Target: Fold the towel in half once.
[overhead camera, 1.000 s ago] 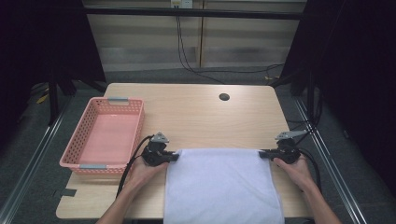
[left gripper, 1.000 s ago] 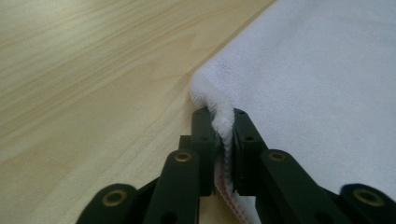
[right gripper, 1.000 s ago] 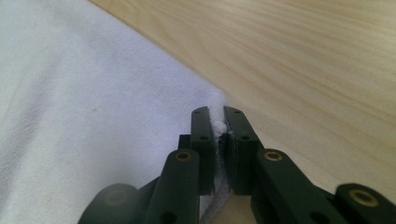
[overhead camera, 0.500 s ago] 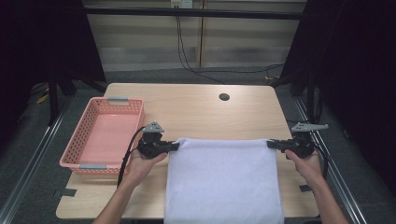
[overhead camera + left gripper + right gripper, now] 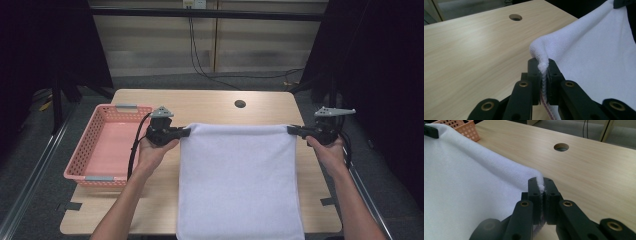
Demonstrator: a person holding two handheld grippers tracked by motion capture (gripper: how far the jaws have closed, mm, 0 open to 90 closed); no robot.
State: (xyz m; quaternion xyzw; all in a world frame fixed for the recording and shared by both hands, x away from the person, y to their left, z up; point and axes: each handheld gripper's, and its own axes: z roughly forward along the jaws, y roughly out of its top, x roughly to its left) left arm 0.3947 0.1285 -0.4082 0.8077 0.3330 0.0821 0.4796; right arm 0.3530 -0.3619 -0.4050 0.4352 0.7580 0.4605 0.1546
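Observation:
A white towel (image 5: 237, 180) hangs stretched between my two grippers above the wooden table (image 5: 210, 107), its lower part draping toward the near edge. My left gripper (image 5: 184, 132) is shut on the towel's far left corner (image 5: 543, 67), pinched between the black pads. My right gripper (image 5: 292, 130) is shut on the far right corner (image 5: 540, 183). Both hands hold the top edge taut and level. In the right gripper view the towel (image 5: 464, 192) spreads away to the left.
A pink perforated basket (image 5: 107, 145) stands at the table's left side, next to my left hand, and its corner (image 5: 467, 130) shows beyond the towel. A round cable hole (image 5: 240, 104) lies in the tabletop at the far middle. Dark floor and cables lie beyond the far edge.
Both grippers have risen with the towel's far corners and drawn apart, lifting the top edge off the table and pulling the cloth taut.

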